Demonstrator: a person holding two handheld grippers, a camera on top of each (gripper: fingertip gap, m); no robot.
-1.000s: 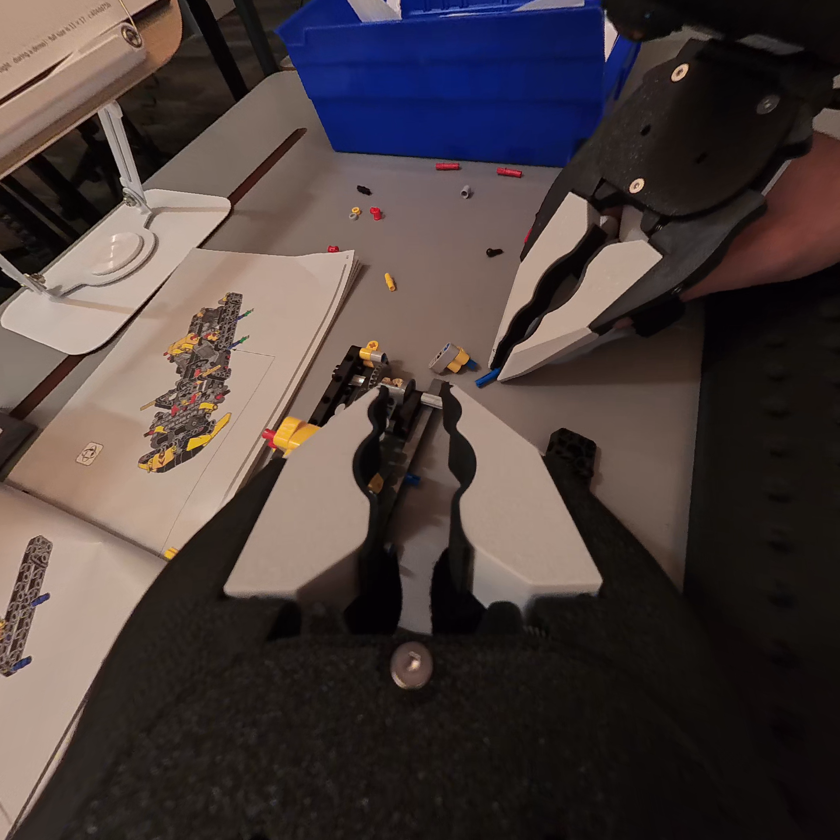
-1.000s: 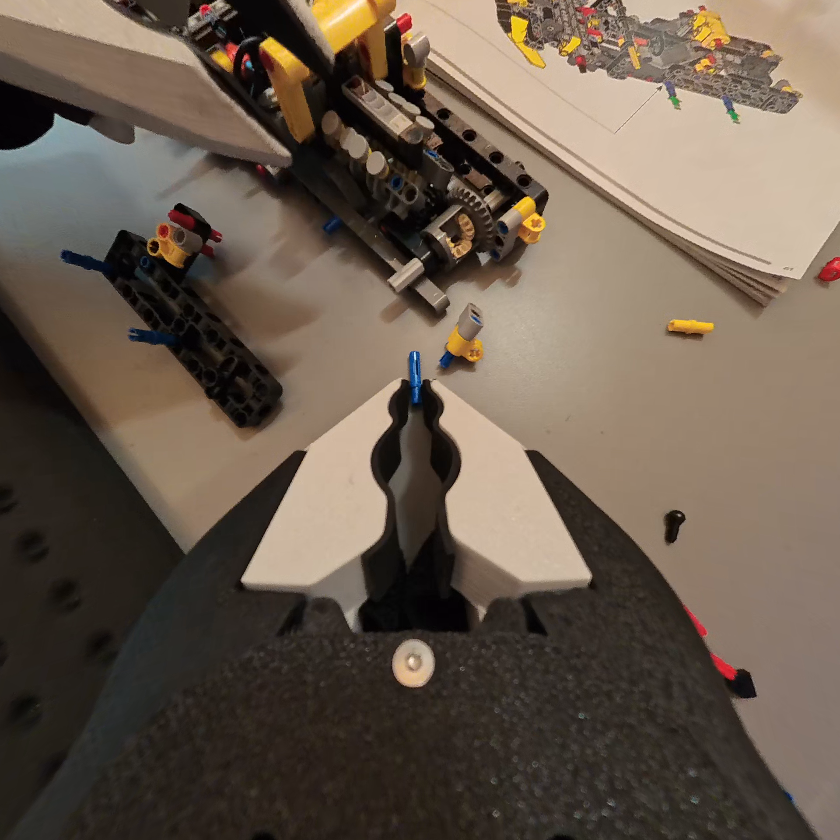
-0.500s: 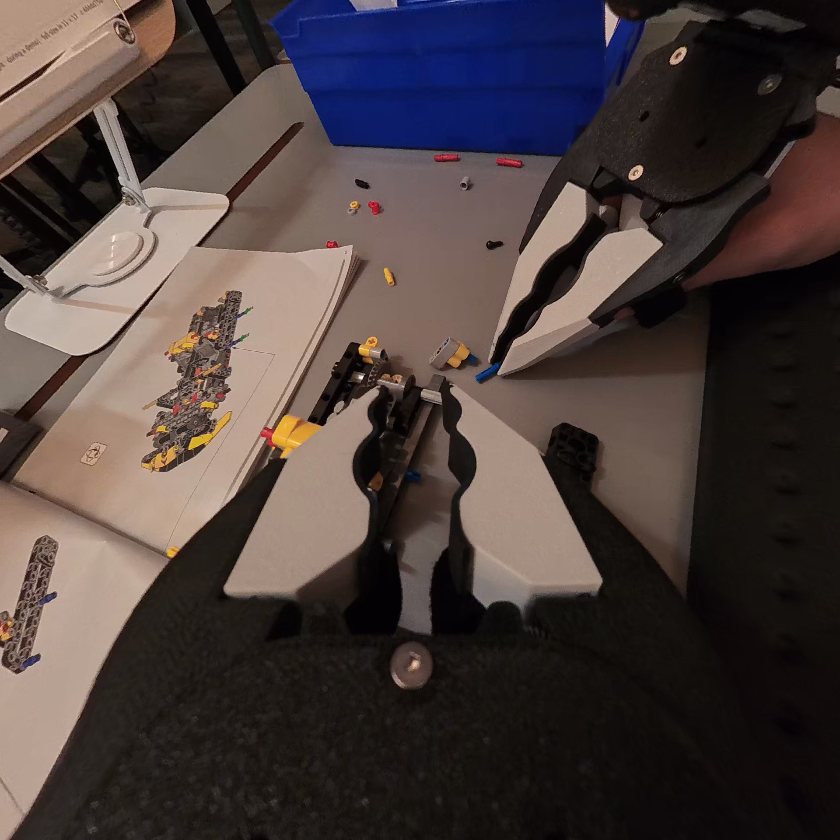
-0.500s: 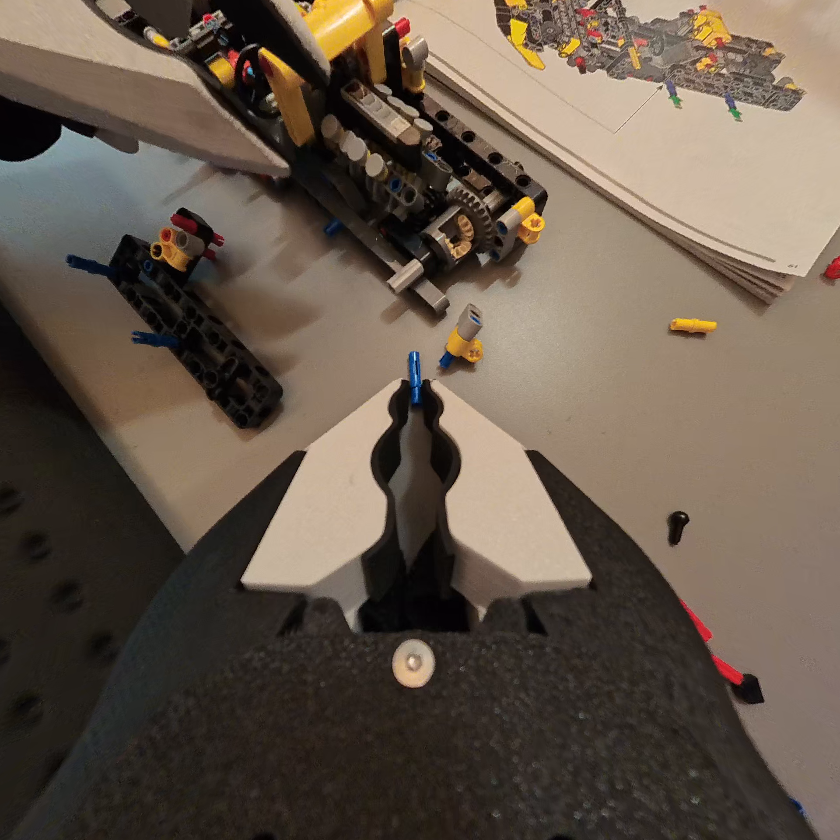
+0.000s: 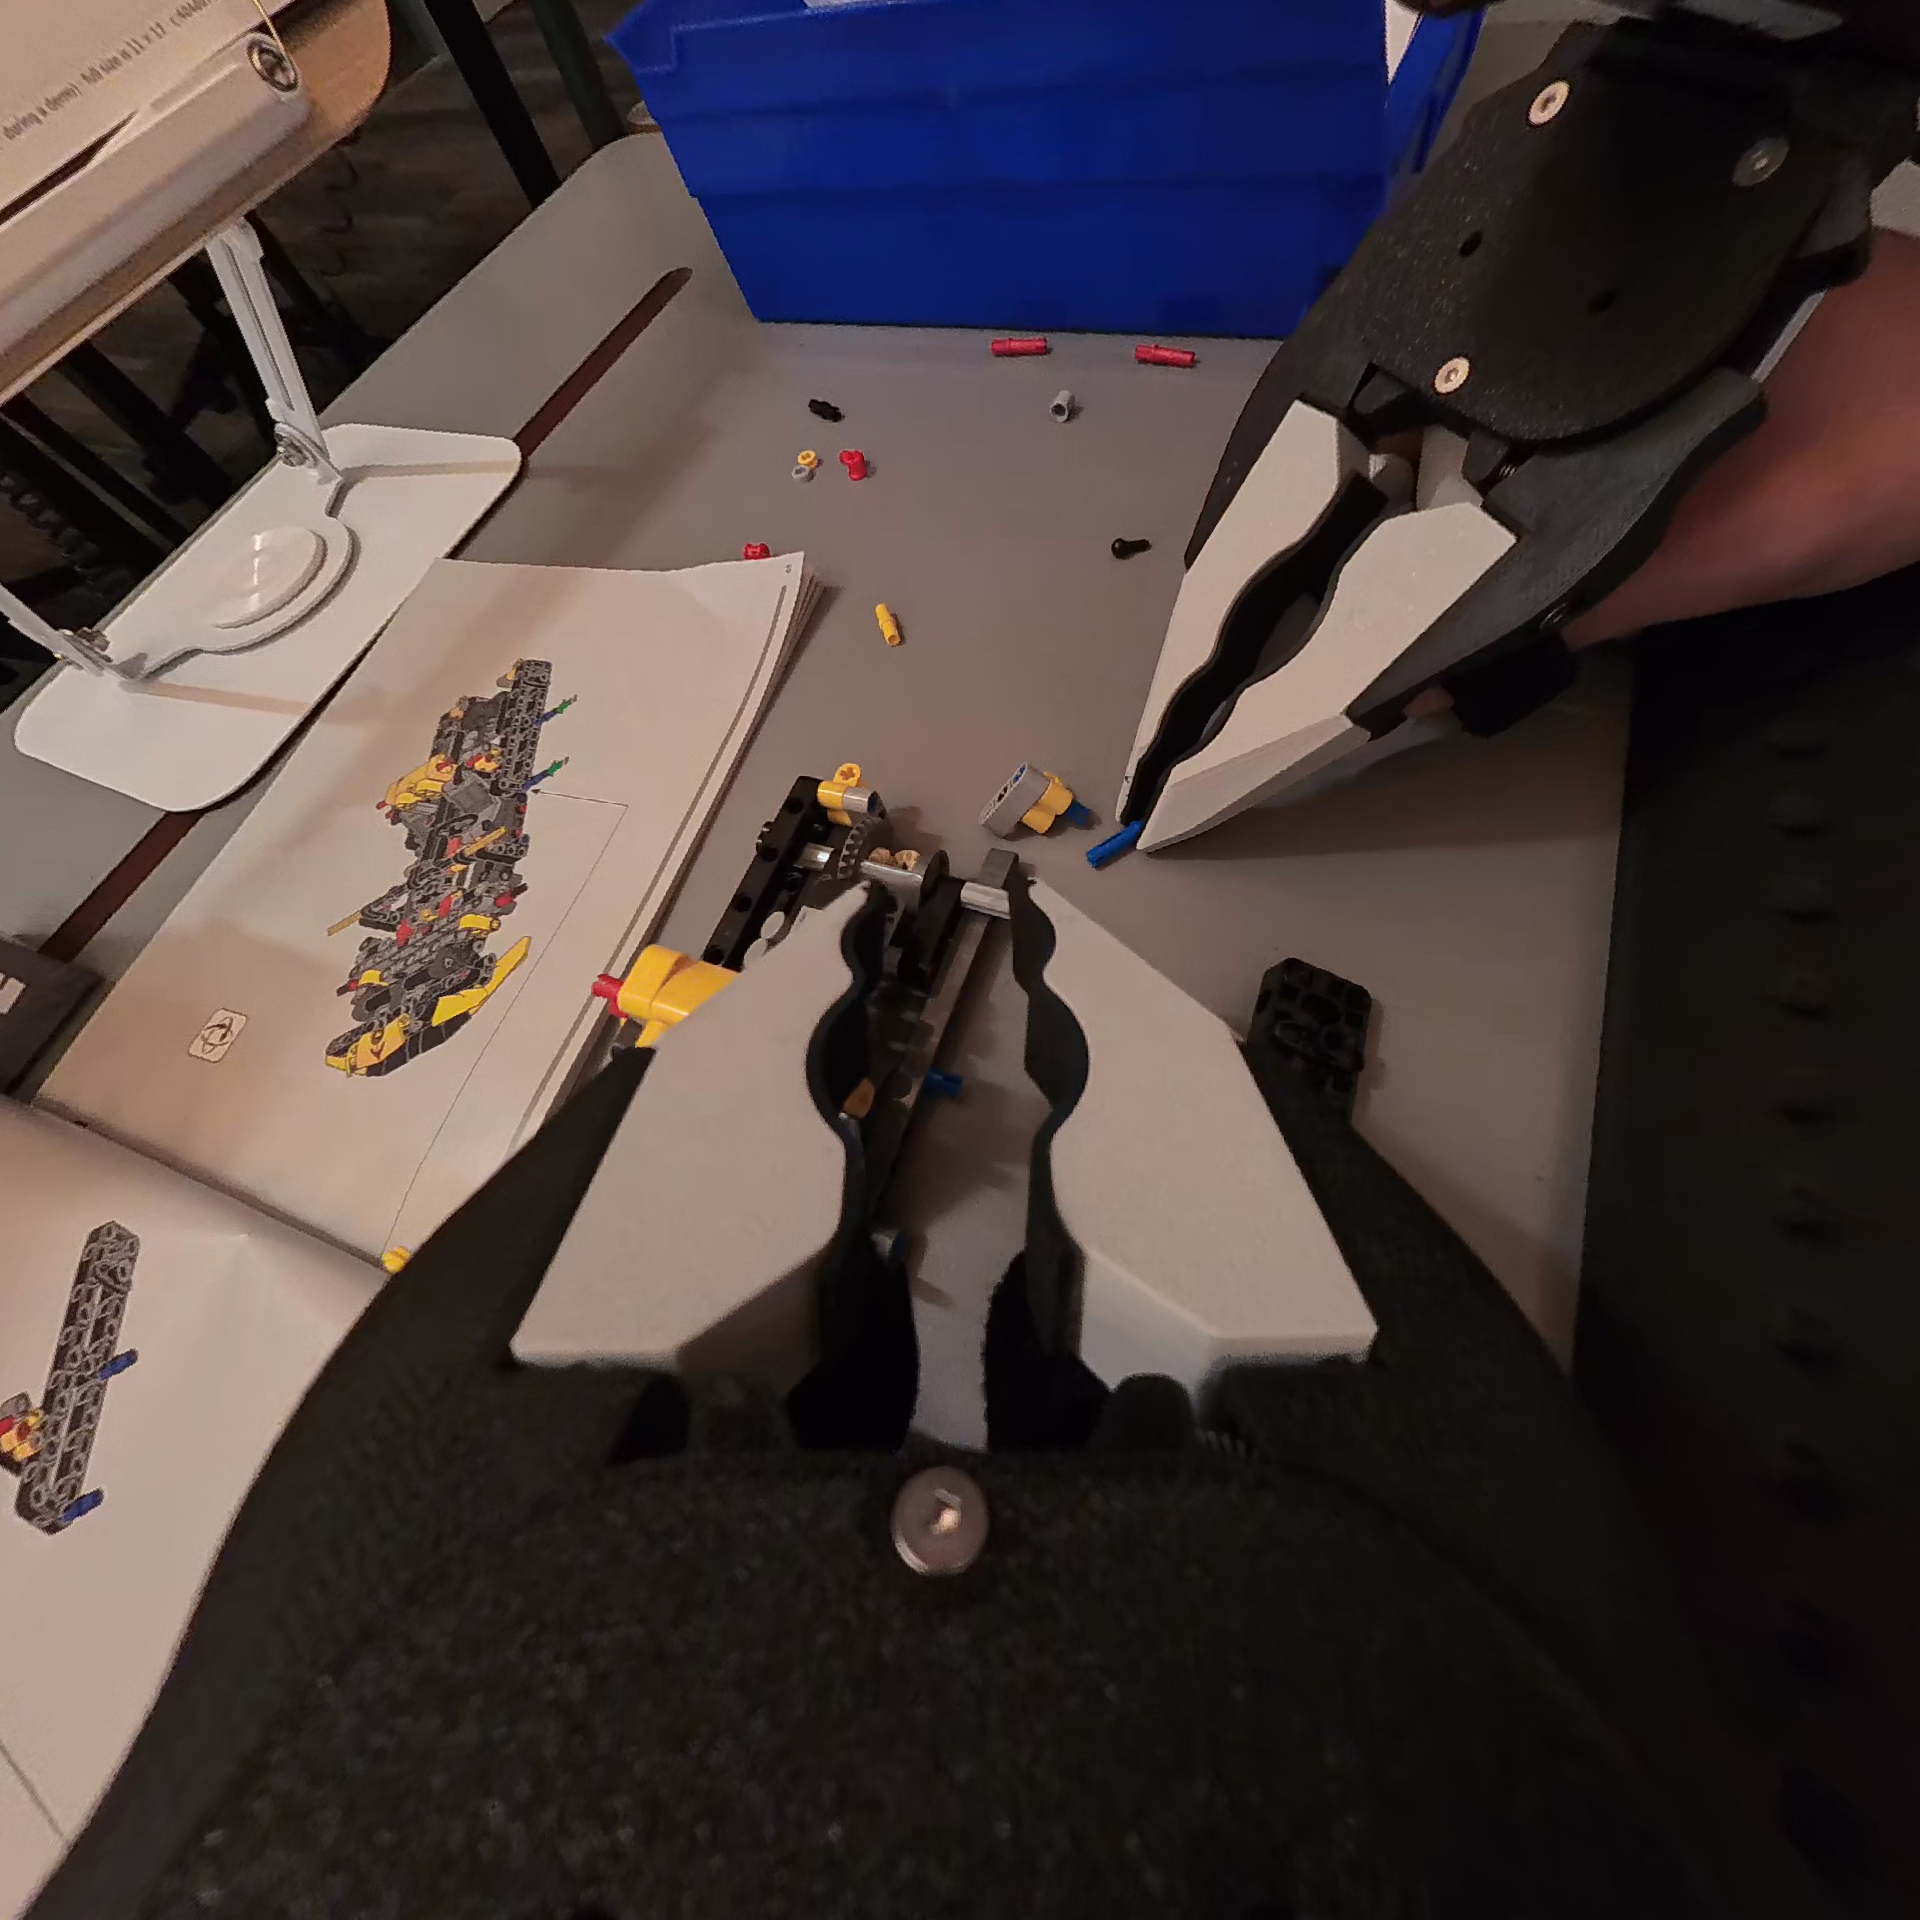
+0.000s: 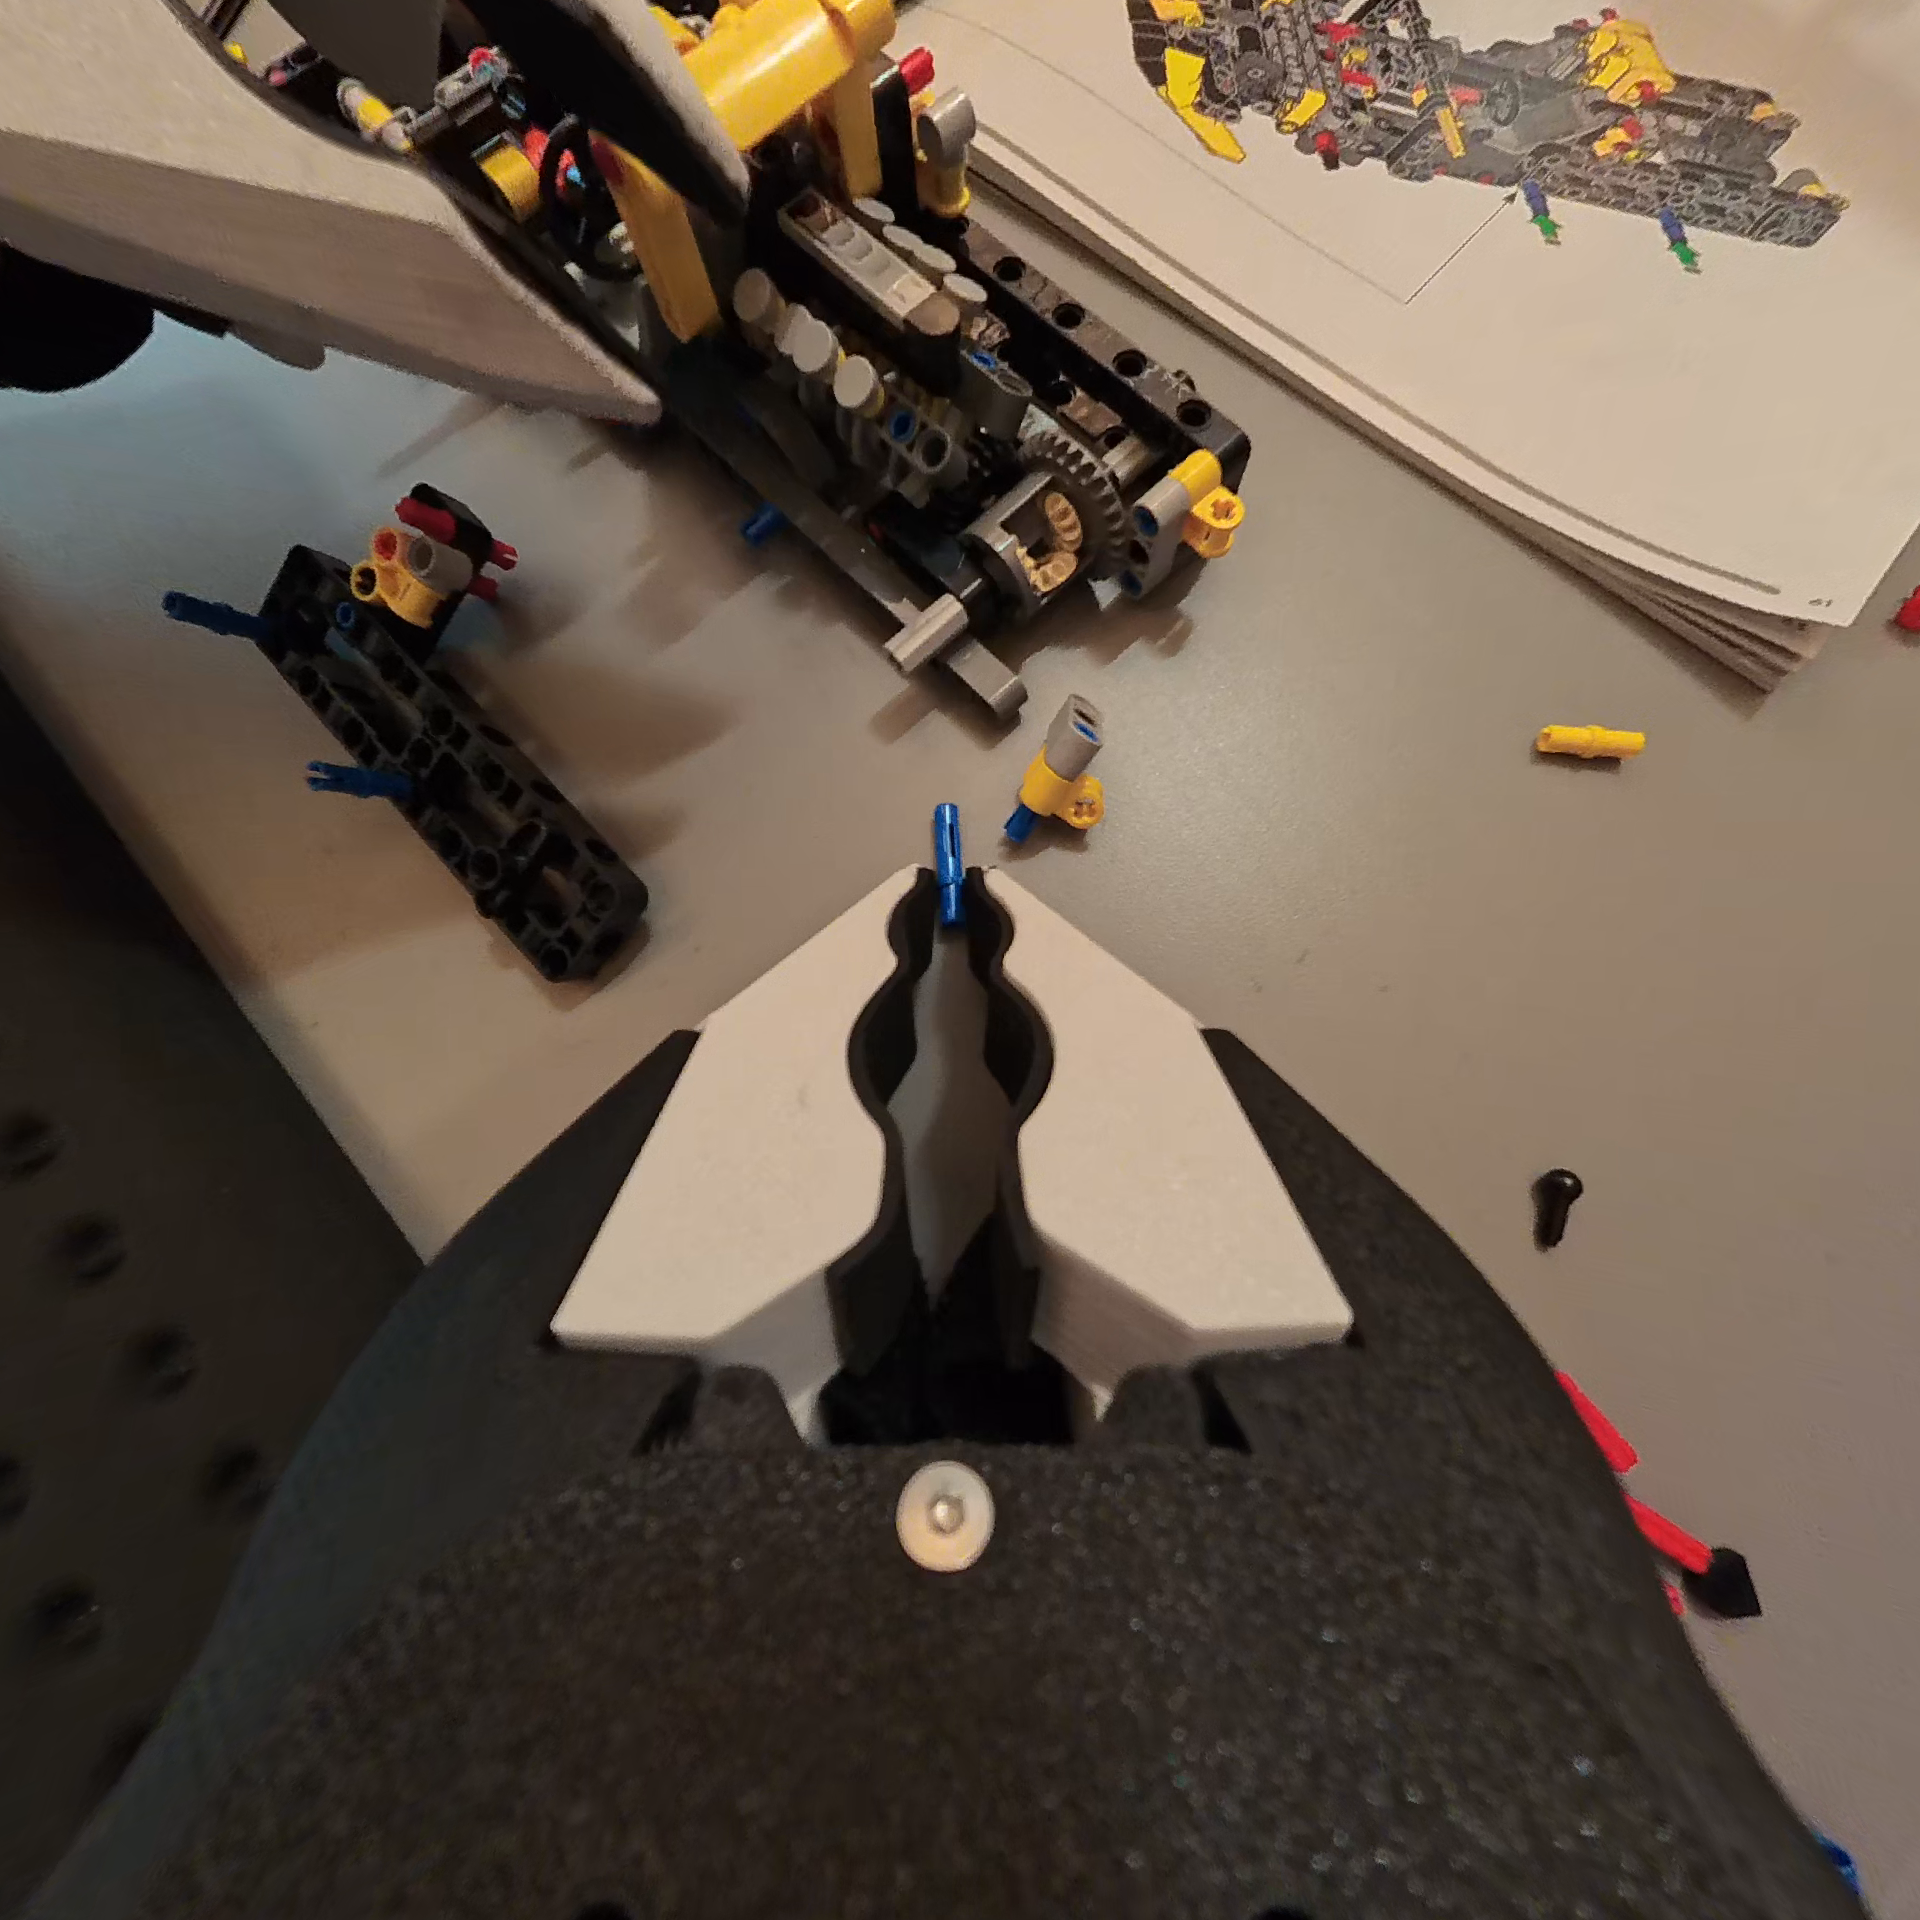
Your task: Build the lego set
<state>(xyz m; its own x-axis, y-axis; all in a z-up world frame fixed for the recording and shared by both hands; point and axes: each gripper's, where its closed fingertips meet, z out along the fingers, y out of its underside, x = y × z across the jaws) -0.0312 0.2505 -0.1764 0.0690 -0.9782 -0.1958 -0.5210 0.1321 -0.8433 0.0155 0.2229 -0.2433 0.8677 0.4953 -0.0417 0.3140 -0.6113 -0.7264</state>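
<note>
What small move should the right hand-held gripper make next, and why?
Probably carry the blue pin toward the model and line it up with an open hole. The right hand-held gripper is pinched on the pin, apart from the model, which the left hand-held gripper steadies on the table.

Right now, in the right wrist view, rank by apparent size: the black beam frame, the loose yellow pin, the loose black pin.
1. Black beam frame, clearly largest.
2. Yellow pin and black pin look about alike; the black one lies nearer the camera, so I won't rank them.
</note>
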